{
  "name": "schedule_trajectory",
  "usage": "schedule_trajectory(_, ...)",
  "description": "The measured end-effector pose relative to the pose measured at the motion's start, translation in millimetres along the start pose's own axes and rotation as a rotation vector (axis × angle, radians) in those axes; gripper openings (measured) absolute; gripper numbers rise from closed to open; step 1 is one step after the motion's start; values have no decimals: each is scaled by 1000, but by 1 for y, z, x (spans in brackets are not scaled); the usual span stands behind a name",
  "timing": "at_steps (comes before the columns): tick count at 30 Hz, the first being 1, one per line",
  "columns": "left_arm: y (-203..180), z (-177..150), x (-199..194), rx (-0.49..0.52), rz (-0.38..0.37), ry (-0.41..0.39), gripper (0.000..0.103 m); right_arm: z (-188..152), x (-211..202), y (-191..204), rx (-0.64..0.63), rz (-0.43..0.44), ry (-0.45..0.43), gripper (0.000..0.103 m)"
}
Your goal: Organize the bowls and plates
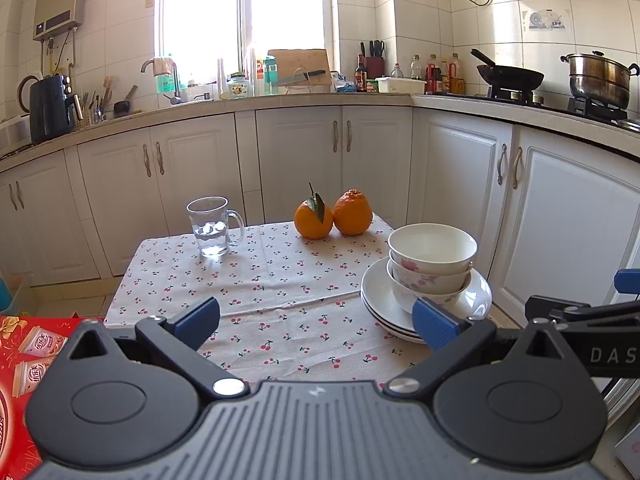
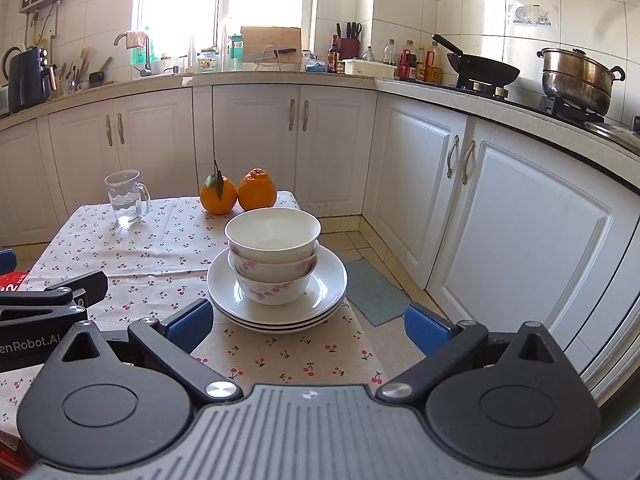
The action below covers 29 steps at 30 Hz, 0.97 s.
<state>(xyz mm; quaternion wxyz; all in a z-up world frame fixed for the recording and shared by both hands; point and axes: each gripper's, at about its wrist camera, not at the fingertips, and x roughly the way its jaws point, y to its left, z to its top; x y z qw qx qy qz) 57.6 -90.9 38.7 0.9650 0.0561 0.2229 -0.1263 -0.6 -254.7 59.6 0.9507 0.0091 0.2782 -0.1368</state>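
Three white bowls with pink flowers (image 1: 432, 268) (image 2: 274, 258) are nested upright on a stack of white plates (image 1: 380, 300) (image 2: 224, 288) at the right side of the small table. My left gripper (image 1: 316, 322) hovers open over the near middle of the cloth, its right pad just in front of the plates' rim. My right gripper (image 2: 308, 326) stands open at the table's near right corner, with the stack just beyond its fingers. Nothing is held by either one.
A glass mug of water (image 1: 212, 226) (image 2: 126, 198) and two oranges (image 1: 332, 214) (image 2: 238, 192) stand at the far side of the cherry-print tablecloth (image 1: 280, 280) (image 2: 140, 248). White cabinets (image 2: 520, 220) ring the table. A red box (image 1: 24, 360) lies at the left.
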Motion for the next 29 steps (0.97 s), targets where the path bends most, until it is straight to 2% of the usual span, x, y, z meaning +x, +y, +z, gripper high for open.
schedule_trajectory(29,1,2,-3,-4,3,-3,102,3,-2,-1,-3,-2,-8,103)
